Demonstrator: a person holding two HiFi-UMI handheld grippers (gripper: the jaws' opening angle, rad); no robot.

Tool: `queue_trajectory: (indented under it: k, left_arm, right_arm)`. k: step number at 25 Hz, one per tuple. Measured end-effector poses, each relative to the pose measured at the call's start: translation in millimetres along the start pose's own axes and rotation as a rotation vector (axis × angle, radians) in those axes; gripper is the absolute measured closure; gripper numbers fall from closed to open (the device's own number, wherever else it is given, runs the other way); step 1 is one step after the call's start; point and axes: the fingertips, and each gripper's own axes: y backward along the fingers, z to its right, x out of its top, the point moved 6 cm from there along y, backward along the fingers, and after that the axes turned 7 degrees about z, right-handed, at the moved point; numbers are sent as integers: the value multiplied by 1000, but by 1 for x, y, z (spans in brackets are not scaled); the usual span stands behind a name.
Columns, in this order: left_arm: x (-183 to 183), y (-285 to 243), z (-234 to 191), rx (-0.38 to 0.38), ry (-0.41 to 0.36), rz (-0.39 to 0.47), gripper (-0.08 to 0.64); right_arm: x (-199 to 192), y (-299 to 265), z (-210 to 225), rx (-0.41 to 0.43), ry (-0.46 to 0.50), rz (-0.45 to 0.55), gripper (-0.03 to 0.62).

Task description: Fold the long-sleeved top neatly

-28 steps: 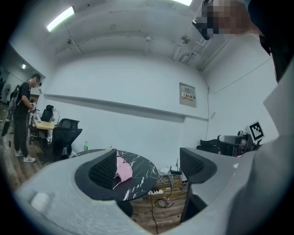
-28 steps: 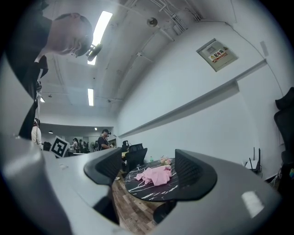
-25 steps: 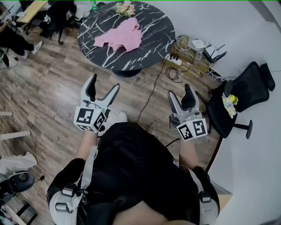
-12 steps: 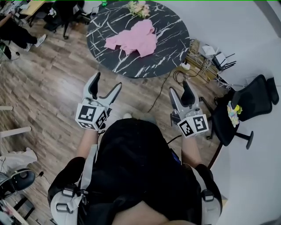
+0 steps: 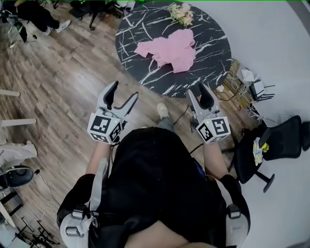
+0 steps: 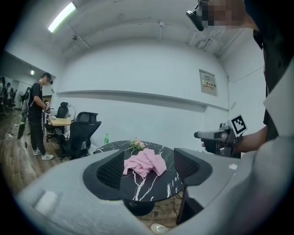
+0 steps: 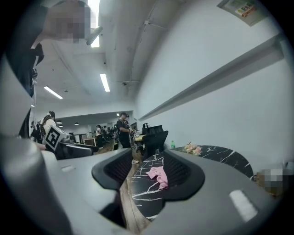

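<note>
Ahead of the left tool and right tool, whose empty jaws stand apart and have just been closing, open air runs over the wooden plank floor to the round black white-veined marble bench. A crumpled pink top covers its middle, with a small flower bunch beyond. Right of the right tool stand tangled floor cables and a black office chair.

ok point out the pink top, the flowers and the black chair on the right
pink top (image 5: pixel 169 50), head view, middle of the crumpled fabric
flowers (image 5: pixel 181 13), head view, centre of the bunch
black chair (image 5: pixel 286 138), head view, its backrest
</note>
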Motion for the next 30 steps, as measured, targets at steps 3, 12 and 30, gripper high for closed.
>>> queue_trajectory:
  k: [3,12,30]
  left_arm:
    - [2,-11,-6,63,19,12,227]
    - [18,-39,-18,217,6,36,227]
    - [7,-41,-19,510,47,-16,227]
  right_arm:
    - [0,-41,15,80,-20,-19,415]
    - [-26,-154,53,280,117,-157,459]
    - [-137,-274,89,437,474,-658,432]
